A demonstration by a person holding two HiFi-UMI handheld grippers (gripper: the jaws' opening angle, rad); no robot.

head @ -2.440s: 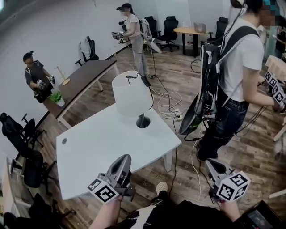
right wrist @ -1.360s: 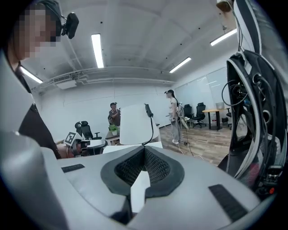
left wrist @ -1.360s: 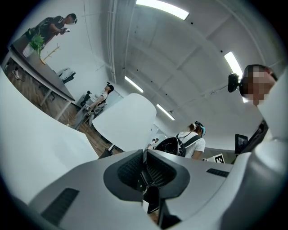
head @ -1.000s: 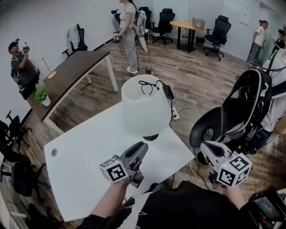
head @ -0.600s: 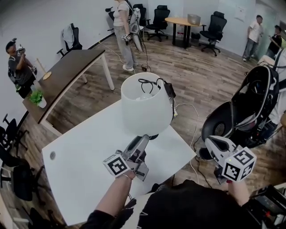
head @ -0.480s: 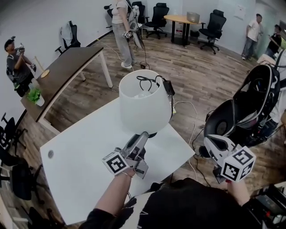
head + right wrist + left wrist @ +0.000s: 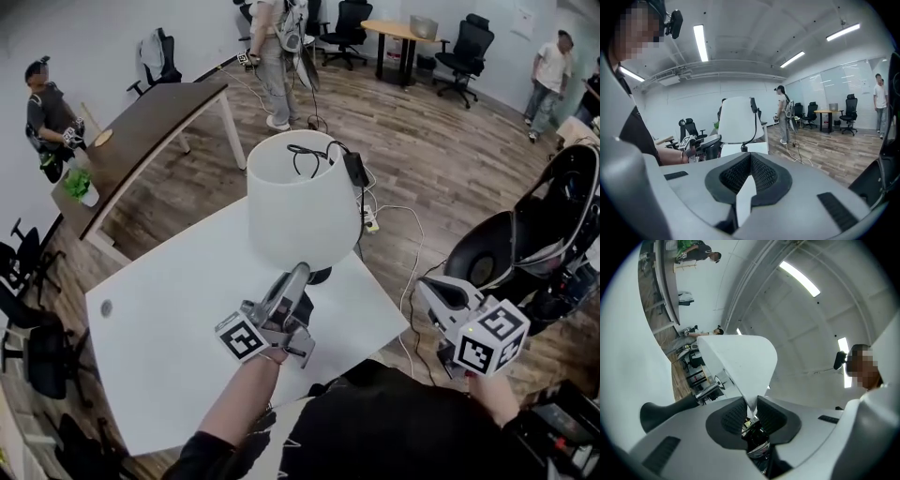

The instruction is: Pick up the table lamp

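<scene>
Low at six o'clock in the head view: left gripper [image 7: 298,274], angled up toward twelve, jaws just closing in and pinching the lower rim of the table lamp [image 7: 300,211]. Same grip plain in the left gripper view [image 7: 751,406]: thin edge of the white shade [image 7: 740,363] wedged between the two dark ribbed pads [image 7: 731,416], nothing else in the gap.

At four o'clock, off the table's near corner and over the wood floor [image 7: 441,159]: right gripper [image 7: 424,289], jaws pressed together on nothing, well apart from the lamp. Seen past those closed jaws [image 7: 750,159] in the right gripper view: lamp [image 7: 739,119] at eleven o'clock.

Mid-picture in the head view: lamp upright at the far corner of the white table [image 7: 178,309], dark round base [image 7: 322,277] just past the left gripper's tips. Black cable [image 7: 305,157] looped over the shade's open top, black plug brick [image 7: 356,169] at its two o'clock edge.

Beyond, on the floor at one o'clock of the lamp: white power strip [image 7: 372,222]. At three o'clock: black office chair [image 7: 497,253].

At ten o'clock: brown desk [image 7: 155,136], potted plant [image 7: 82,184] at its near end, seated person [image 7: 47,112] beside it.

Farthest, at twelve: standing person [image 7: 277,47]; at one o'clock, round wooden table [image 7: 412,33].
</scene>
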